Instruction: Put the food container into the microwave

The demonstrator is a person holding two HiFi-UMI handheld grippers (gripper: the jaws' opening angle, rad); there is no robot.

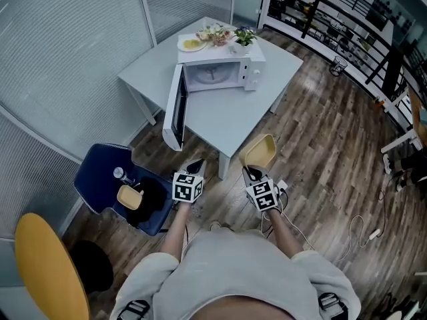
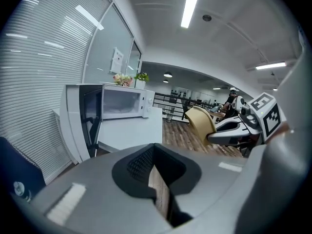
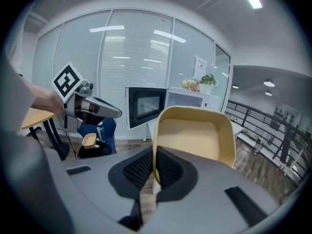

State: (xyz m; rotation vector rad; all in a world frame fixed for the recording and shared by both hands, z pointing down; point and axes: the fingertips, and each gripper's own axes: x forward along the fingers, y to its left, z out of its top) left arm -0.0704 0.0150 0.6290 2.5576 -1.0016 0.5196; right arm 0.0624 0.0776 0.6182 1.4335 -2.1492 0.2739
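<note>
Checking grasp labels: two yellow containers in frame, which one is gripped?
The yellow food container in front of the table, its rim pinched in the right gripper. The other yellow container sits on the blue chair, untouched.

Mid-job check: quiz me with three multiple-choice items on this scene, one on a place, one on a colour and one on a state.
1. Where does the microwave stand?
A on the white table
B on a trolley
C on a kitchen counter

2. What colour is the food container in the right claw?
A red
B tan-yellow
C black

3. How is the microwave door?
A shut
B swung open
C taken off

Answers:
1. A, its base rests on the tabletop.
2. B, the right gripper view shows it close up.
3. B, the door stands out to the side, cavity exposed.
</note>
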